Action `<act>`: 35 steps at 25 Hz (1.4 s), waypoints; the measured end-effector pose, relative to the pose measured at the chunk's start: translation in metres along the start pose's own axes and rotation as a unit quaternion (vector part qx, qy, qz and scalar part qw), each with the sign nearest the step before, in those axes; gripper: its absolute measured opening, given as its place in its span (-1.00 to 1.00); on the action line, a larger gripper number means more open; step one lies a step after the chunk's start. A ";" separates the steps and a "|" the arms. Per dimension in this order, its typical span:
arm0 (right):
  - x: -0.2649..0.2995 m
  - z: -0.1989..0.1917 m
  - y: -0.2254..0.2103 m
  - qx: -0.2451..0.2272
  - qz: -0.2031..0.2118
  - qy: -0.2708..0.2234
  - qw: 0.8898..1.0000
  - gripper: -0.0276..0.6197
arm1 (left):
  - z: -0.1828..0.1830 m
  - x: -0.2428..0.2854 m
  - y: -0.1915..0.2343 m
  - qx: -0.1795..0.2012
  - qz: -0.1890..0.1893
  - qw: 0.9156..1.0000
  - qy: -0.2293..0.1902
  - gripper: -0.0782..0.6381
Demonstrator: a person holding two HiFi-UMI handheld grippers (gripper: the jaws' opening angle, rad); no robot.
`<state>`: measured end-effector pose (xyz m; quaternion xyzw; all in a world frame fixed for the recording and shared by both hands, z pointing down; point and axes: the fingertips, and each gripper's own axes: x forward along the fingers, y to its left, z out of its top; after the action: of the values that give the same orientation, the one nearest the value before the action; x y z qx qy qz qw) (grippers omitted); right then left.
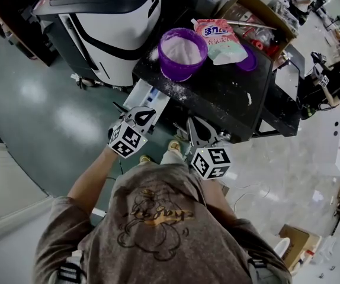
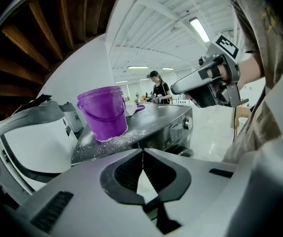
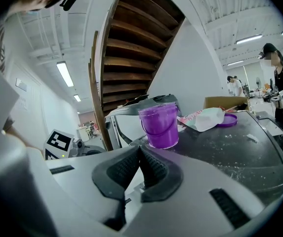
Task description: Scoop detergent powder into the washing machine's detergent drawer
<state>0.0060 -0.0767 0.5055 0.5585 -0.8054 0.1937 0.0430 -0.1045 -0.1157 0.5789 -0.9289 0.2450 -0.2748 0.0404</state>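
A purple bucket (image 1: 182, 52) full of white powder stands on the black top of the washing machine (image 1: 217, 93), with spilled powder around it. The bucket (image 2: 104, 112) (image 3: 159, 124) shows in both gripper views. The white detergent drawer (image 1: 150, 97) is pulled out at the machine's front left. My left gripper (image 1: 139, 116) (image 2: 142, 152) hovers just in front of the drawer, shut and holding nothing. My right gripper (image 1: 198, 130) (image 3: 140, 149) is before the machine's front edge, also shut and holding nothing. I can pick out no scoop for certain.
A detergent bag (image 1: 220, 40) and a purple lid (image 1: 248, 58) lie behind the bucket. A small white piece (image 1: 248, 98) rests on the machine top. A white appliance (image 1: 108, 16) stands at the left and a cardboard box (image 1: 259, 13) behind. A person (image 3: 282, 83) stands far right.
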 end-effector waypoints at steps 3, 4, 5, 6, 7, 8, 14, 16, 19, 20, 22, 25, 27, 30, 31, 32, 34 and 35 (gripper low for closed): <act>-0.002 0.001 0.000 0.000 -0.002 -0.001 1.000 -0.91 | 0.002 0.000 -0.004 0.036 0.002 0.999 0.000 -0.72; -0.003 0.001 0.000 0.000 -0.002 -0.001 1.000 -0.91 | 0.002 0.000 -0.005 0.046 0.004 0.999 0.000 -0.72; -0.004 0.001 -0.001 0.000 -0.002 -0.001 1.000 -0.91 | 0.002 0.000 -0.007 0.057 0.006 0.998 0.000 -0.72; -0.004 0.001 -0.001 0.000 -0.002 -0.002 1.000 -0.91 | 0.002 0.000 -0.008 0.065 0.009 0.998 -0.001 -0.72; -0.005 0.001 -0.002 0.000 -0.002 -0.002 1.000 -0.91 | 0.002 0.001 -0.008 0.073 0.013 0.997 -0.001 -0.72; -0.005 0.002 -0.003 0.000 -0.001 -0.002 1.000 -0.91 | 0.003 0.001 -0.008 0.078 0.018 0.997 -0.003 -0.72; -0.006 0.009 -0.013 -0.003 0.004 0.000 1.000 -0.91 | 0.009 0.005 -0.009 0.115 0.039 0.993 -0.010 -0.72; -0.007 0.013 -0.016 -0.005 0.008 0.001 1.000 -0.91 | 0.010 0.007 -0.011 0.133 0.045 0.990 -0.007 -0.72; -0.008 0.016 -0.021 -0.008 0.014 0.004 1.000 -0.91 | 0.012 0.010 -0.013 0.162 0.056 0.985 0.000 -0.72; -0.008 0.016 -0.023 -0.008 0.016 0.006 1.000 -0.91 | 0.011 0.011 -0.014 0.170 0.060 0.984 0.004 -0.72; -0.008 0.017 -0.025 -0.010 0.021 0.010 1.000 -0.91 | 0.010 0.013 -0.015 0.186 0.068 0.980 0.011 -0.72; -0.007 0.019 -0.027 -0.012 0.030 0.015 0.999 -0.91 | 0.011 0.014 -0.016 0.201 0.080 0.976 0.018 -0.72; -0.006 0.021 -0.028 -0.013 0.036 0.016 0.999 -0.91 | 0.015 0.012 -0.015 0.204 0.088 0.975 0.017 -0.72; -0.005 0.023 -0.028 -0.013 0.041 0.018 0.999 -0.91 | 0.019 0.008 -0.014 0.205 0.097 0.974 0.009 -0.72; -0.004 0.023 -0.028 -0.013 0.044 0.018 0.999 -0.91 | 0.021 0.007 -0.014 0.208 0.098 0.973 0.007 -0.72; -0.003 0.023 -0.028 -0.013 0.046 0.018 0.999 -0.91 | 0.021 0.006 -0.015 0.211 0.097 0.973 0.006 -0.72; -0.002 0.022 -0.027 -0.013 0.051 0.019 0.998 -0.91 | 0.021 0.006 -0.017 0.214 0.095 0.972 0.006 -0.72; -0.002 0.022 -0.026 -0.013 0.053 0.019 0.998 -0.91 | 0.021 0.005 -0.017 0.213 0.095 0.973 0.007 -0.72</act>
<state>0.0340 -0.0907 0.4920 0.5111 -0.8351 0.1959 0.0553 -0.0823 -0.1046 0.5675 -0.8697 0.2679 -0.3219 0.2612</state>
